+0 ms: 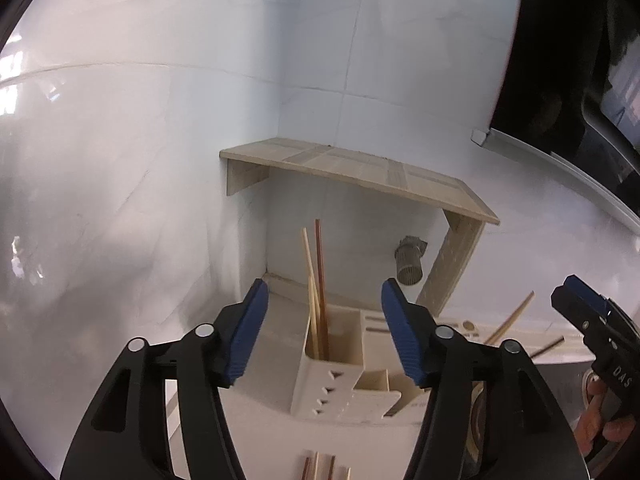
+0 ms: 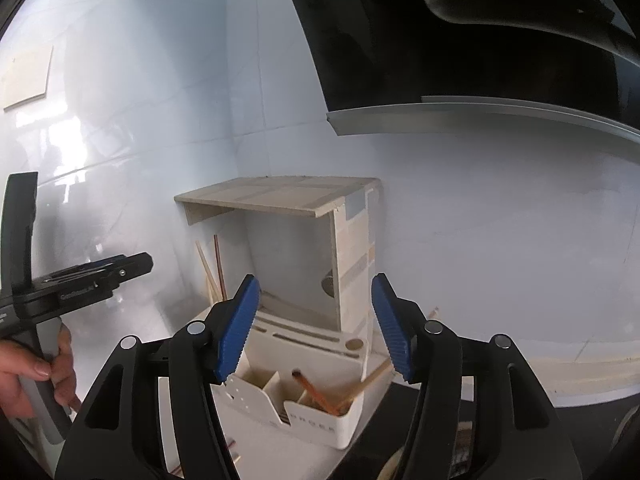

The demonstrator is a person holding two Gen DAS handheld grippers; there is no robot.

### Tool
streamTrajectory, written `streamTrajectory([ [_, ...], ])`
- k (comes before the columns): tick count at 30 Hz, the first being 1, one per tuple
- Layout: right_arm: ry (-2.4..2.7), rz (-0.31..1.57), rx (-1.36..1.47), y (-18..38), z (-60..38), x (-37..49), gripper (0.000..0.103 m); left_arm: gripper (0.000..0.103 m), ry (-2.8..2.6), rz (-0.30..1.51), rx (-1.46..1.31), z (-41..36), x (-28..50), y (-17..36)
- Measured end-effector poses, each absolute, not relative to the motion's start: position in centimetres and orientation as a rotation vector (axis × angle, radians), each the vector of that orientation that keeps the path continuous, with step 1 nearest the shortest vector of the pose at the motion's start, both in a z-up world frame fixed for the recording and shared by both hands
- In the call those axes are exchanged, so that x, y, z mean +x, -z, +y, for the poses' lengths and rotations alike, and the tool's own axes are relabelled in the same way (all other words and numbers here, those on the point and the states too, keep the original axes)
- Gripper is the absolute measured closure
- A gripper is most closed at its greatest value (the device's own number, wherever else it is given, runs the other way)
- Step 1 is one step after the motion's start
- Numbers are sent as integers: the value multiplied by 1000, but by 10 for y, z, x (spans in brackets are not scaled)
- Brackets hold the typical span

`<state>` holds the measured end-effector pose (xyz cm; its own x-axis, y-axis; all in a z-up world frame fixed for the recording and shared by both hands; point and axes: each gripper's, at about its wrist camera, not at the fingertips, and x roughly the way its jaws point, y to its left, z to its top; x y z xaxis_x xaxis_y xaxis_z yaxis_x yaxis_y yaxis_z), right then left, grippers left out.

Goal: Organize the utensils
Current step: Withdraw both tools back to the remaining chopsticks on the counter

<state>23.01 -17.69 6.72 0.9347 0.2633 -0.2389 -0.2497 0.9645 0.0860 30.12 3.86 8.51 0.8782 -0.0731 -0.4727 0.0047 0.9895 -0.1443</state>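
A cream utensil holder (image 1: 340, 384) (image 2: 316, 408) with several compartments stands on the counter under a wooden shelf. Several chopsticks (image 1: 316, 292) stand upright in its left compartment; they also show in the right wrist view (image 2: 212, 268). Other chopsticks (image 2: 340, 394) lean in its right compartment, their tips (image 1: 516, 316) poking out right. My left gripper (image 1: 324, 332) is open and empty, just above the holder. My right gripper (image 2: 314, 328) is open and empty, also above it. More chopsticks (image 1: 320, 468) lie on the counter below.
A wooden shelf (image 1: 360, 168) (image 2: 280, 194) spans the corner of the white tiled walls. A ribbed metal fitting (image 1: 410, 266) sits under it. A dark window frame (image 2: 480, 40) is at upper right. The other gripper shows in each view, the right one (image 1: 592, 332) and the left one (image 2: 80, 276).
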Motion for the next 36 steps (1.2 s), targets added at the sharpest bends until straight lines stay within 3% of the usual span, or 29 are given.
streamTrajectory([
  [8, -245, 312, 58, -50, -175, 211, 44, 33, 53, 595, -84, 37, 279, -73],
  [16, -231, 425, 77, -25, -168, 200, 44, 32, 46, 747, -56, 45, 270, -44],
  [36, -253, 687, 85, 29, -132, 200, 29, 26, 113, 996, 20, 55, 239, 24],
])
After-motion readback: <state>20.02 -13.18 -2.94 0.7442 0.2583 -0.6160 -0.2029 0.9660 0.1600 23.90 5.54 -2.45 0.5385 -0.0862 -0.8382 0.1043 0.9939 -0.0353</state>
